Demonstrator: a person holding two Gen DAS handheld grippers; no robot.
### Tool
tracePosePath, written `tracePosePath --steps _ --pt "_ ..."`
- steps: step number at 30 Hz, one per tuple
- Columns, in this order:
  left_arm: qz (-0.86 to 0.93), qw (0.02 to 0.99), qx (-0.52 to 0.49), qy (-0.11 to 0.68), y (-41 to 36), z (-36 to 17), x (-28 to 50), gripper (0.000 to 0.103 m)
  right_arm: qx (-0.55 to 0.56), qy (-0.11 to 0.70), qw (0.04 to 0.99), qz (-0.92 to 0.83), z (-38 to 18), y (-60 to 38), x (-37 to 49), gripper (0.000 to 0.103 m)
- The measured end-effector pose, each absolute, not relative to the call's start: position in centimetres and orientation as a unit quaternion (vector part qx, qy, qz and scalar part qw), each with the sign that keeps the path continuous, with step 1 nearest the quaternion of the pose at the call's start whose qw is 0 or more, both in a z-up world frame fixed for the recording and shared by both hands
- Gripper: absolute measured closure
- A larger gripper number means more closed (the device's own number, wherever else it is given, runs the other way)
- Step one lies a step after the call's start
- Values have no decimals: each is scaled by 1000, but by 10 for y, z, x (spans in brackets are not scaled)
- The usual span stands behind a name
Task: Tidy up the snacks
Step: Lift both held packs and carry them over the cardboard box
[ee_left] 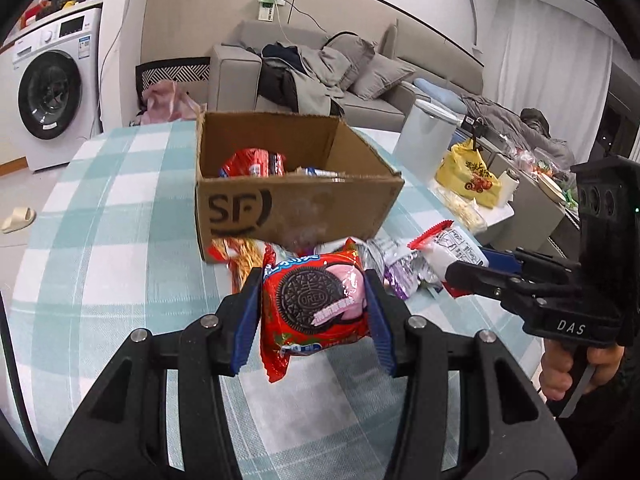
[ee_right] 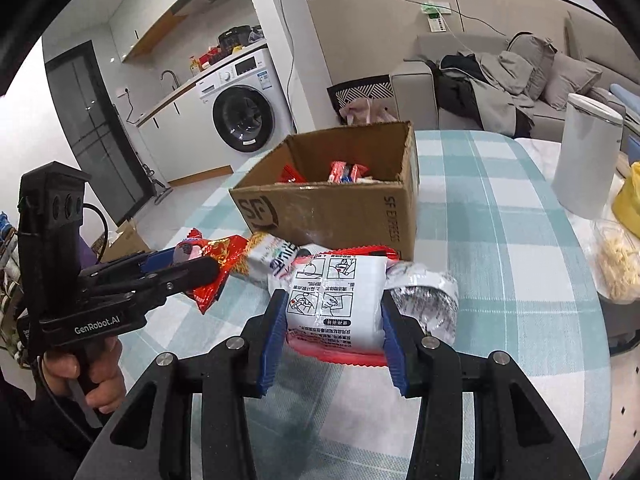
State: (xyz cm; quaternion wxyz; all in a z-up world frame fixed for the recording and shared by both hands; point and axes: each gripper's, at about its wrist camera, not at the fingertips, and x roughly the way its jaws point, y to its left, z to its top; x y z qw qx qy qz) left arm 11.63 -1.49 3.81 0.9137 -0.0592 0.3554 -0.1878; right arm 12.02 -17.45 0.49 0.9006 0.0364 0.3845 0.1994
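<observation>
My left gripper [ee_left: 312,300] is shut on a red Oreo packet [ee_left: 314,304], held off the checked tablecloth [ee_left: 100,260] in front of the open cardboard box [ee_left: 280,208]. My right gripper [ee_right: 332,312] is shut on a white packet with red crimped ends [ee_right: 336,300], also raised above the table. That right gripper [ee_left: 472,276] shows at the right of the left wrist view, gripping the white packet [ee_left: 452,248]. The left gripper [ee_right: 192,272] appears at the left of the right wrist view with the Oreo packet [ee_right: 208,264]. The box [ee_right: 336,208] holds several red snack packets [ee_right: 344,172].
More loose packets lie before the box: an orange-red one [ee_left: 236,256], a purple-silver one [ee_left: 400,272], a white-blue one [ee_right: 272,260] and a silvery one [ee_right: 428,296]. A white cylinder container [ee_right: 588,156] and yellow bag [ee_left: 472,176] stand at the table's right. A sofa [ee_left: 320,72] lies behind.
</observation>
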Motion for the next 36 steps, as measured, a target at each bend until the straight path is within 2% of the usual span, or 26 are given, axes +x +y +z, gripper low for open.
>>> tracePosePath --steps 27,36 --pt "-135 939 -33 314 -21 82 203 57 54 340 915 209 43 -158 186 58" --pt "-121 941 -33 315 -21 81 233 57 56 344 914 208 40 -154 207 58"
